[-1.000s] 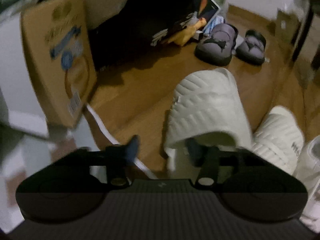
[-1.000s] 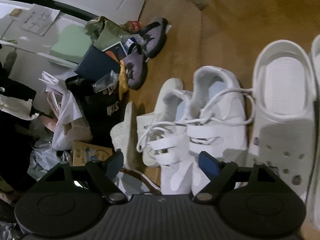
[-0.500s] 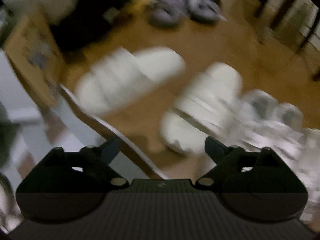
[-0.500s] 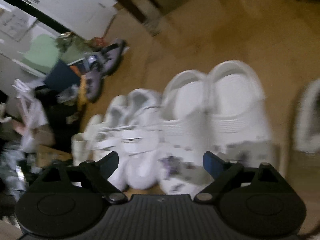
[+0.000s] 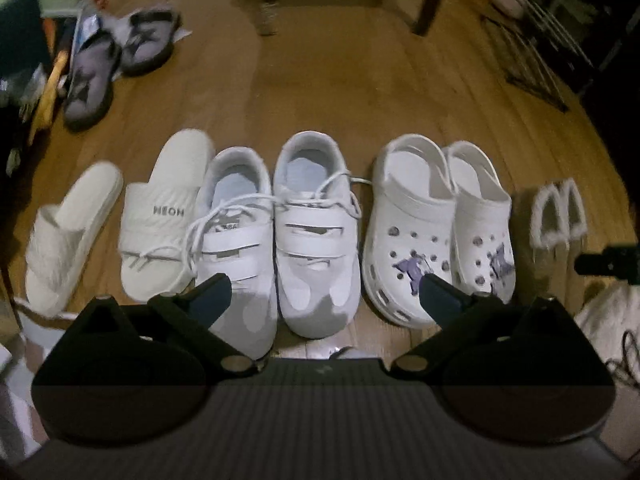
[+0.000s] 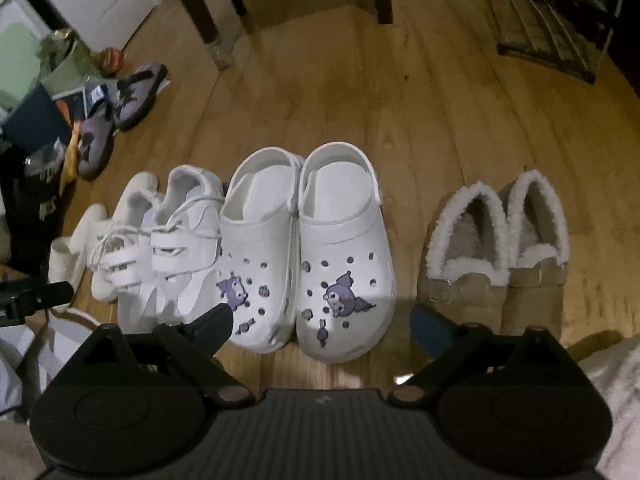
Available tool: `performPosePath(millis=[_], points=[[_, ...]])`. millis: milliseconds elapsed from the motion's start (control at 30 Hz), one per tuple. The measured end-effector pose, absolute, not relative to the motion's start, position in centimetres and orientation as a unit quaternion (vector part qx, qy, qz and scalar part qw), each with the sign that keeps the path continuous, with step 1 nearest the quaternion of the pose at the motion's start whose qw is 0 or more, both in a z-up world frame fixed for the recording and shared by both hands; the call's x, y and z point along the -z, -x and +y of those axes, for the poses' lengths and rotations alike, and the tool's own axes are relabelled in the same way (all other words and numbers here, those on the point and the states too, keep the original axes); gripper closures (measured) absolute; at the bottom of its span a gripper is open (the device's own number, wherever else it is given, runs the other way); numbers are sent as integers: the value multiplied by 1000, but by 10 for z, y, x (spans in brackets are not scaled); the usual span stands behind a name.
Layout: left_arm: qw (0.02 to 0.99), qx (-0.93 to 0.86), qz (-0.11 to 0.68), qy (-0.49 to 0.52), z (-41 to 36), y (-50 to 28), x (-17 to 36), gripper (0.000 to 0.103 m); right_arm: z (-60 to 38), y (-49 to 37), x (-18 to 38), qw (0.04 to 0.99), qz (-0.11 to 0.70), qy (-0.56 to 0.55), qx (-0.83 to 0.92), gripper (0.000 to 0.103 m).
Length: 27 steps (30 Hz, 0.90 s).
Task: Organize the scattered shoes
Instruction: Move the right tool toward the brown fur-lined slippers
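Note:
A row of shoes lies on the wooden floor. From the left in the left wrist view: two cream slides (image 5: 158,216), a pair of white strap sneakers (image 5: 276,240), white clogs with purple charms (image 5: 436,224) and tan fleece-lined slippers (image 5: 556,212). My left gripper (image 5: 324,294) hovers open above the sneakers' toes, holding nothing. In the right wrist view the clogs (image 6: 308,248) sit in the middle, the sneakers (image 6: 160,240) to their left, the slippers (image 6: 500,248) to their right. My right gripper (image 6: 322,324) is open and empty over the clogs' toes.
A pair of grey-purple slippers (image 5: 112,52) lies apart at the far left beside a pile of bags and books (image 6: 36,120). Dark furniture legs (image 6: 216,8) stand behind the row. A wire rack (image 6: 552,24) sits at the far right.
My left gripper has let go of the cream slide, which now lies in the row. Both grippers have swung back and now face the lined-up shoes.

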<state>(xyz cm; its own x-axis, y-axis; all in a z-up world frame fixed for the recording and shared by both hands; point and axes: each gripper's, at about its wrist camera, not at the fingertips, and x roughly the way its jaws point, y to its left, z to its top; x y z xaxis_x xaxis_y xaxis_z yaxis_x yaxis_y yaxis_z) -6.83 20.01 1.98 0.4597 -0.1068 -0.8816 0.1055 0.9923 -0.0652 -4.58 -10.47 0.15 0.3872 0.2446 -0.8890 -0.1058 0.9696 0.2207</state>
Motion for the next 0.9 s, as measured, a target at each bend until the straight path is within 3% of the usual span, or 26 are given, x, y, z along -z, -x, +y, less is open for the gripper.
performPosePath(millis=[467, 900], points=[[840, 91, 532, -53, 176, 79, -20, 0, -67, 69, -15, 822, 551, -32, -144, 7], [838, 94, 535, -53, 170, 47, -6, 0, -90, 53, 13, 801, 575, -57, -160, 8]])
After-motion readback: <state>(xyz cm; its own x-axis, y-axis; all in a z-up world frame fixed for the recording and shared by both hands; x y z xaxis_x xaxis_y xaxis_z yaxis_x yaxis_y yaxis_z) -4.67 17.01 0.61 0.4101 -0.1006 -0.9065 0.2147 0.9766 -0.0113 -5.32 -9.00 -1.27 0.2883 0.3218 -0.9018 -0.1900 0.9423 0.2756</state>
